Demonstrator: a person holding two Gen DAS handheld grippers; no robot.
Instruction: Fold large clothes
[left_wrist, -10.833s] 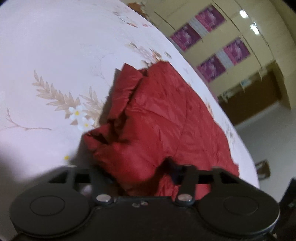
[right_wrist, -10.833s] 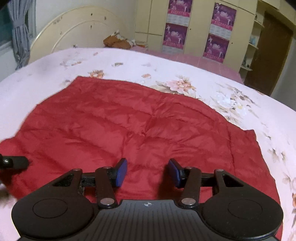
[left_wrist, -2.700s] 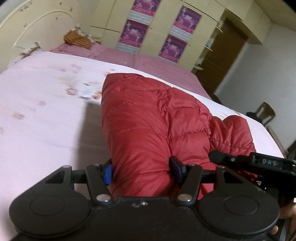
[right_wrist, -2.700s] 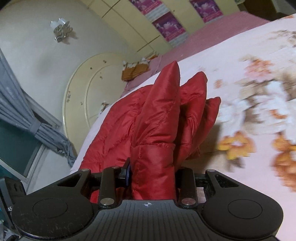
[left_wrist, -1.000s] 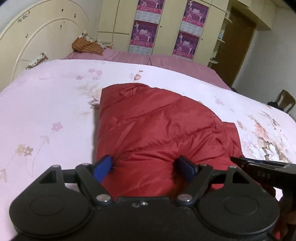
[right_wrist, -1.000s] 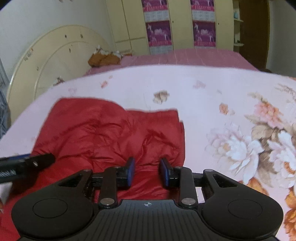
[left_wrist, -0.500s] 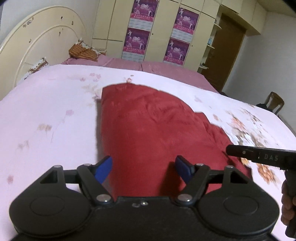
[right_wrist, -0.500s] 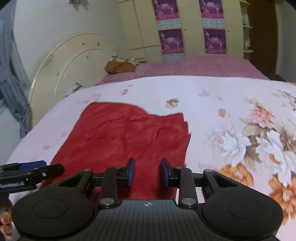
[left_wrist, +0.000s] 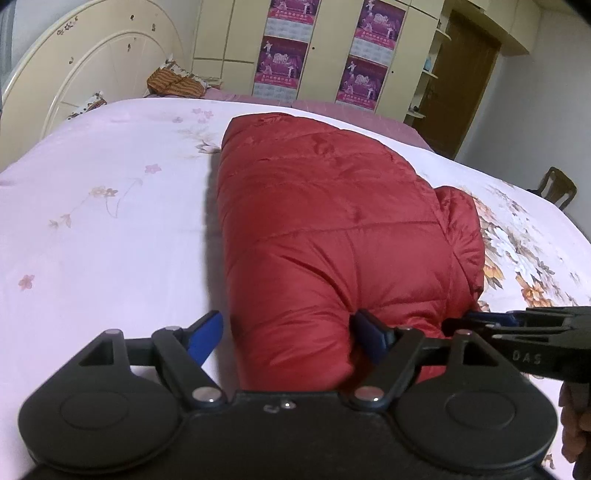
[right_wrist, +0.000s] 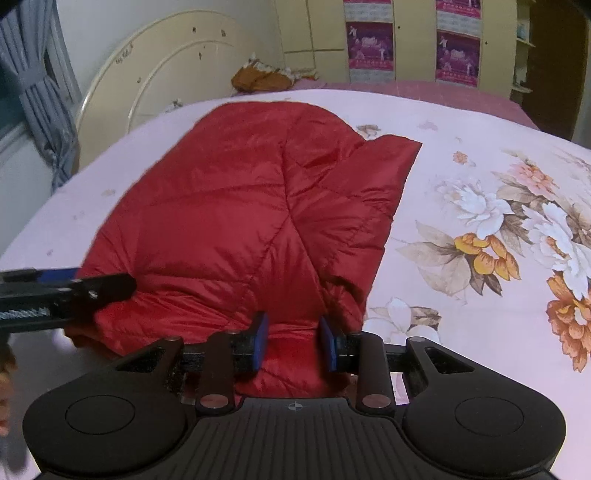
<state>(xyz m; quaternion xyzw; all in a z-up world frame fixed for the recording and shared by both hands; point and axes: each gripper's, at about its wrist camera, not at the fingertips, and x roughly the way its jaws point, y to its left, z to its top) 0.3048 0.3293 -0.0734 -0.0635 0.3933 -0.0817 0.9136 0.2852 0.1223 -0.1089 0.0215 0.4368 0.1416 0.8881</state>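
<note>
- Bedspread (left_wrist: 110, 229), left side: bare, open up to the headboard (left_wrist: 85, 70).
- Red padded jacket (left_wrist: 325, 229): bulky mound across the bed's middle.
- Bedspread, right side: bare and passable.
- Near edge: both grippers crowd the jacket's hem.

From my seat I could read only one clear marking: the letters "DAS", printed pale on the black body of the right gripper (left_wrist: 476, 322) where it reached in from the right of the left wrist view. The purple posters (left_wrist: 282, 64) on the wardrobe doors (left_wrist: 327, 48) carried lines of print, but they were too small and blurred for me to make out.
</note>
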